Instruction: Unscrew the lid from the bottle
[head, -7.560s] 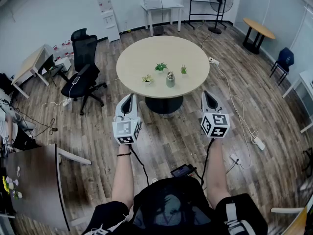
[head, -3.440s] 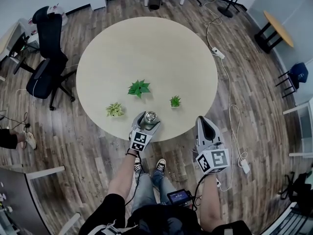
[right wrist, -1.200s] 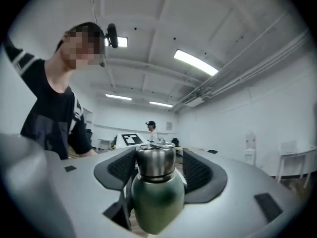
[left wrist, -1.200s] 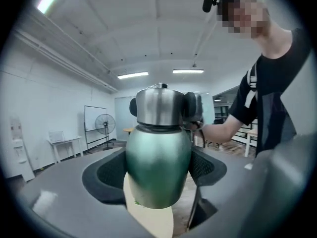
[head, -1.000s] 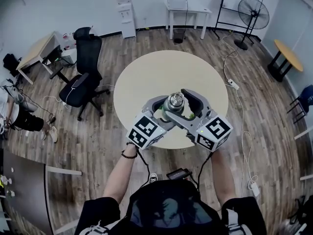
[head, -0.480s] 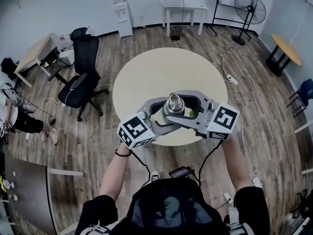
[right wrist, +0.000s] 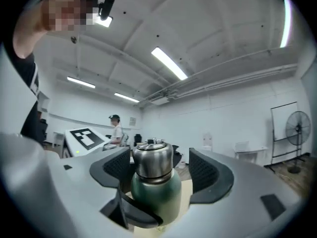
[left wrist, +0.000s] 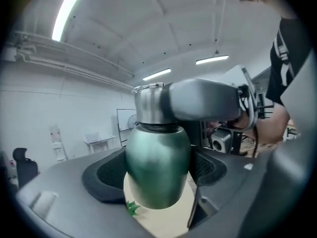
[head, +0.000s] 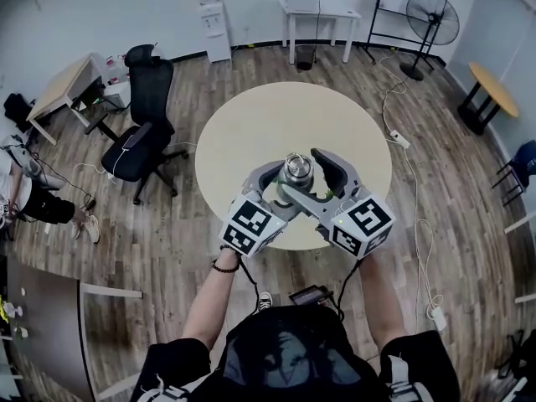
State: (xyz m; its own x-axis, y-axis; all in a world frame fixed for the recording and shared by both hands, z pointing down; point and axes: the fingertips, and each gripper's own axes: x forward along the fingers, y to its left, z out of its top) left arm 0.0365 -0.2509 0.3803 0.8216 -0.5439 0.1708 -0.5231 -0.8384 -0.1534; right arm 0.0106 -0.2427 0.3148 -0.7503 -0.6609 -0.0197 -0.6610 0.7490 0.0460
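Counting as we go: one round beige table (head: 251, 124) at centre floor, one green metal bottle (right wrist: 156, 197), and one steel lid (right wrist: 152, 157) on top. Two grey two-jaw grippers, the left gripper (left wrist: 157, 173) and the right gripper (right wrist: 162, 172), so two black-and-white marker cubes, the left cube (head: 251, 226) and the right cube (head: 363, 224). One leafy green plant sprig (left wrist: 131, 208) peeks out; any others are hidden. Round the room: one black swivel chair (head: 138, 145), one blue chair (head: 526, 159), one white rectangular table (head: 322, 8), one small round wooden table (head: 490, 80), one light wooden desk (head: 54, 90), one standing fan (head: 437, 17), one white water dispenser (head: 211, 13). Two white power strips, the far strip (head: 399, 141) and the near strip (head: 435, 315). And one person in a cap (right wrist: 117, 129).
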